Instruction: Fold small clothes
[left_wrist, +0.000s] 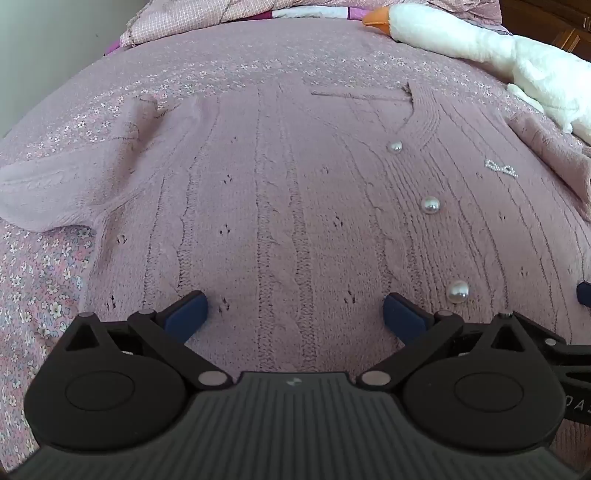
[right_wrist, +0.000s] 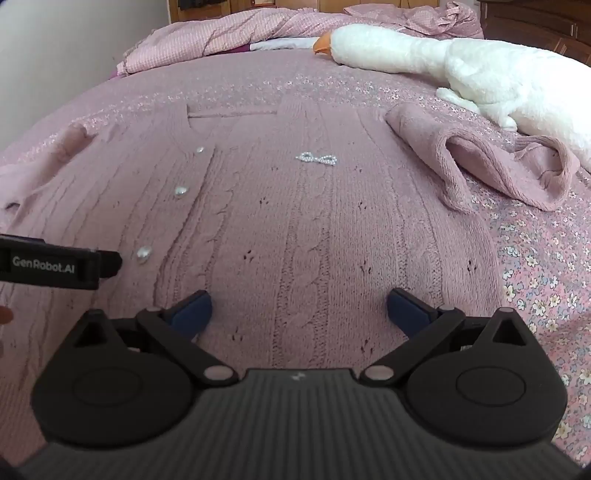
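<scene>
Cardigan (left_wrist: 280, 206) lies flat, neckline away, apparently lengthwise before both empty, wide-open grippers (left_wrist: 295, 314) (right_wrist: 299, 308).

Left gripper (left_wrist: 295, 310) and right gripper (right_wrist: 299, 308) side by side — jaws spread wide; both empty.

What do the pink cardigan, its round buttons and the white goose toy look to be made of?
Cardigan: soft, matte knitted yarn, with visible cable ribs and eyelet holes. Buttons: glossy, pearl-like domes with highlights, probably plastic. Goose toy: fluffy white plush pile with a smoother orange fabric beak.
</scene>
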